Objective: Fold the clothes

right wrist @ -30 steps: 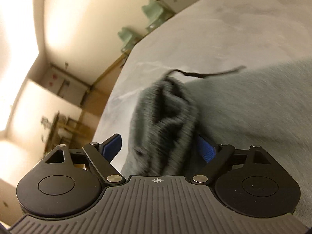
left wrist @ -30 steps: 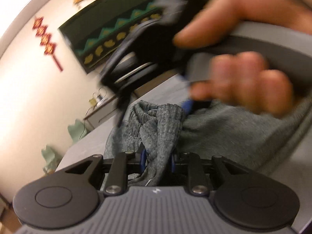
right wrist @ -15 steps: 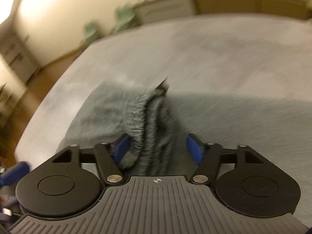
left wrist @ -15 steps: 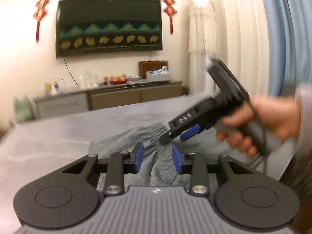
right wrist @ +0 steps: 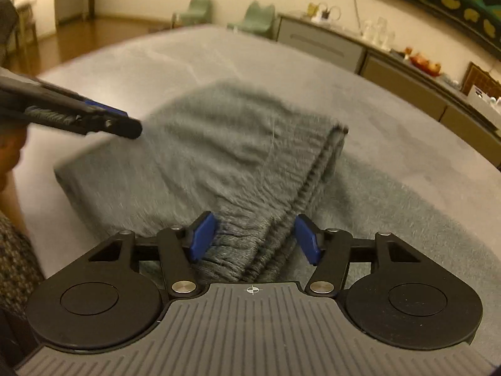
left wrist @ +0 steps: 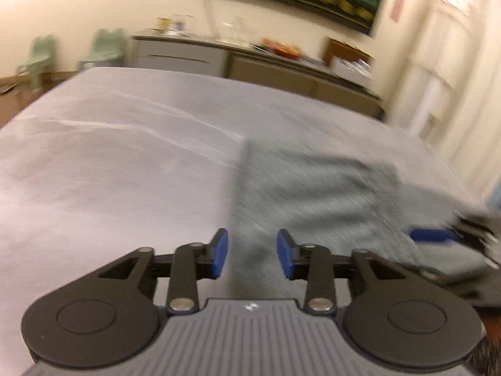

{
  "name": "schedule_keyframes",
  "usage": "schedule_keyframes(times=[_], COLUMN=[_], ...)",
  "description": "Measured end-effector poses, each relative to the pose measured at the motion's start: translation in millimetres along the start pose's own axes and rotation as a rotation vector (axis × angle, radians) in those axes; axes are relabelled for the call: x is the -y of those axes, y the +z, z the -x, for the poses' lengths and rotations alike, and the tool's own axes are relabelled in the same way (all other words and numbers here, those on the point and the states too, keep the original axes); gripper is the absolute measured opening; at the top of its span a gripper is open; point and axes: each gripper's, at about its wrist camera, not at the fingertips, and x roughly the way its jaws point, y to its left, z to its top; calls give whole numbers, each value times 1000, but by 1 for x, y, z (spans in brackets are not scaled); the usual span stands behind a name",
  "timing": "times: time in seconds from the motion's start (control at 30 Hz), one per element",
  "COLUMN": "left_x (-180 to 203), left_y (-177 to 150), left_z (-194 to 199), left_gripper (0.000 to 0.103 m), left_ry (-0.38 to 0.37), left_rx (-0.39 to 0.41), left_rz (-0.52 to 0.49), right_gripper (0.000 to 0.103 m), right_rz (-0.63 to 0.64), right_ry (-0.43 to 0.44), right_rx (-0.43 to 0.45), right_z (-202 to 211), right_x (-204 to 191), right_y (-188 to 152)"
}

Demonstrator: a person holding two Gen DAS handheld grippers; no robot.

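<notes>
Warm, yellowish indoor light in both wrist views, moderately dim; the cream wall [left wrist: 94, 6] reads brightest, near glare at upper left of the left view. Motion blur is heavy: the grey garment [left wrist: 313, 194] smears into streaks in the left view, and the sideboard [left wrist: 250, 59] and curtains [left wrist: 444, 72] are soft; the right view is sharper, though the garment surface is still smeared. Fisheye distortion bows the grey table [right wrist: 407, 144] edge and darkens the frame corners.

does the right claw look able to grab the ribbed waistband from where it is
Probably yes: the right claw already straddles the waistband, its jaws closing with nothing between pads and cloth. The left claw is off to the side.
</notes>
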Motion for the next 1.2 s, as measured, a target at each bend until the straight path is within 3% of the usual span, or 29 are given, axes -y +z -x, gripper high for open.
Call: schedule_keyframes(times=[0.07, 0.17, 0.23, 0.3, 0.37, 0.43, 0.5, 0.57, 0.6, 0.63, 0.7, 0.77, 0.83, 0.93, 0.97, 1.1, 1.2], left_x=[-3, 2, 15, 21, 30, 50, 77, 108, 124, 140, 170, 186, 186, 180, 177, 169, 161], left_y=[6, 1, -2, -1, 2, 7, 11, 5, 2, -8, -30, -47, -52, -45, -39, -19, 5], left_z=[-13, -21, -23, -27, -27, -15, 3, 6, 7, 2, -8, -19, -26, -43, -48, -68, -90], left_gripper=[41, 44, 44, 44, 44, 44, 44, 49, 49, 50, 49, 50, 58, 72, 72, 72, 68], left_ry=[-16, -60, -32, 2, 64, 174, 185, 11, -82, -109, -143, -104, -77, -55, -50, 113, 212], left_rx=[-39, -84, -87, -90, -64, 37, 138, 108, 88, 60, 0, -37, -33, -51, -61, -12, -5], left_rz=[36, 23, -33, -45, -64, -151, -243, -313, -346, -402, -520, -612, -637, -600, -575, -568, -509], right_gripper=[56, 56, 57, 57, 58, 60, 71, 84, 84, 84, 82, 79, 79, 76, 84, 86, 87], right_rz=[-7, -31, -2, -39, -24, -23, -142, -285, -358, -440, -610, -736, -791, -768, -729, -602, -537], right_ry=[-3, 6, -16, -16, -9, 36, 72, -26, -84, -161, -337, -528, -627, -588, -576, -489, -409], right_rx=[51, -45, 8, 4, 3, 3, 38, 90, 116, 109, 59, -14, -47, -98, -116, -77, -32], right_z=[0, -10, -10, -7, -4, 11, 50, 93, 114, 134, 174, 212, 235, 213, 200, 161, 139], right_x=[0, -10, -20, -20, -21, -11, 19, 73, 101, 132, 192, 236, 260, 270, 268, 262, 266], right_y=[3, -9, -18, -17, -15, -13, -20, -43, -55, -73, -115, -158, -190, -206, -206, -182, -164])
